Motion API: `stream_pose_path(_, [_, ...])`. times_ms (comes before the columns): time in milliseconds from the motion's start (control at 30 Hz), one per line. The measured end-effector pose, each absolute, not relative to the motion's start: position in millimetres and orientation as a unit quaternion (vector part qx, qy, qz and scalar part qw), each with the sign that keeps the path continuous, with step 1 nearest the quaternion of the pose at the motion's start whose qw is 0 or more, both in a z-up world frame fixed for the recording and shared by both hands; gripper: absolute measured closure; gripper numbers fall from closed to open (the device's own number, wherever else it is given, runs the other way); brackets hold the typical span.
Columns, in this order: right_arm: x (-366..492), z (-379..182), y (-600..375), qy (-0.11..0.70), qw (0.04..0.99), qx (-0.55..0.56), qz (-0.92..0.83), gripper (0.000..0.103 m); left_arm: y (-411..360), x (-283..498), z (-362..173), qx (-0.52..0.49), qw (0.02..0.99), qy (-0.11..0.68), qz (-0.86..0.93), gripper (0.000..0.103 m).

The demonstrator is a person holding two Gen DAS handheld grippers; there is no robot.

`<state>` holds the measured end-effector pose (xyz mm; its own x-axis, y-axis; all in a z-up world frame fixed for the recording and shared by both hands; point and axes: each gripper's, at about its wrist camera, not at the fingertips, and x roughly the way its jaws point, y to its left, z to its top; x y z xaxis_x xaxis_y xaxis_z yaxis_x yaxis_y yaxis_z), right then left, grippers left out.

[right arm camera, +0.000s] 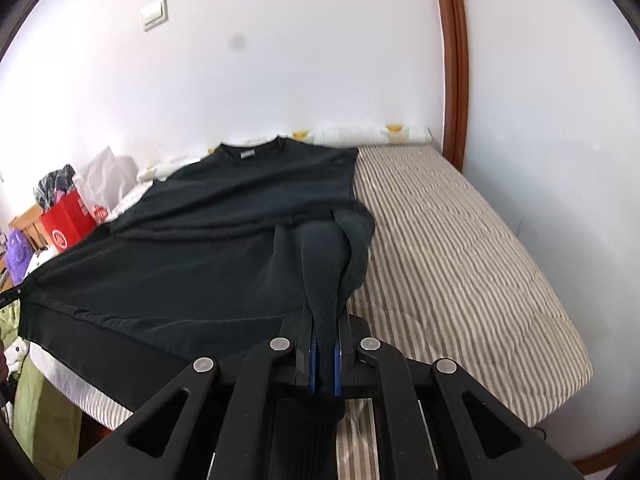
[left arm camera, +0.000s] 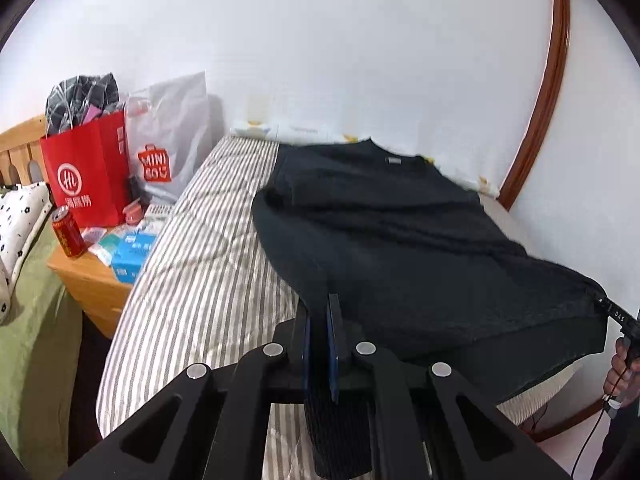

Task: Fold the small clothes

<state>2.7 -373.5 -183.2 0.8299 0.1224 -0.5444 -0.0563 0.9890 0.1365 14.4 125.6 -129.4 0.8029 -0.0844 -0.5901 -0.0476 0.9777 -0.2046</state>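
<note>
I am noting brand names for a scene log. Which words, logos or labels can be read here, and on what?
"MINI SOU" on the white plastic bag.
"HL" in a circle on the red paper bag; the characters under it are too blurred.
"DAS" on the right claw.
Red can, blue boxes, sweater neck tag: unreadable.

You get bright, soft daylight on the white wall (left arm camera: pixel 360 60) in both views, with strong fisheye bending and black corners, slight blur on the dark sweater (right arm camera: pixel 200 240) whose folds barely read, and a faint smudge on the right lens.
</note>
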Motion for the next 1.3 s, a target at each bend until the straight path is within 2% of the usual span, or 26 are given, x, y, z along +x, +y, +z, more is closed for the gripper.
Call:
stream_pose_path(267, [59.1, -140.3, -377.7, 0.259, 0.963, 0.073, 0.035, 0.098, 120.7, 63.3, -92.9, -0.089, 0.959, 0.270, 0.013, 0.096])
stream_pose_path(667, [186.6, -107.7, -371.6, 0.255, 0.963, 0.085, 0.039, 0.097, 124.6, 182.5, -76.4, -0.083, 0.958, 0.268, 0.055, 0.096])
stream_pose_path(933, [274.5, -135.0, -366.7, 0.274, 0.956, 0.094, 0.033, 0.097, 132.7, 258.3, -100.5, -0.072, 0.952, 0.290, 0.071, 0.096])
stream_pose_path(1300, [346.2, -195.8, -354.3, 0.335, 0.940, 0.067, 0.012, 0.096, 138.4, 307.9, -147.0, -0.053, 0.937, 0.338, 0.069, 0.095])
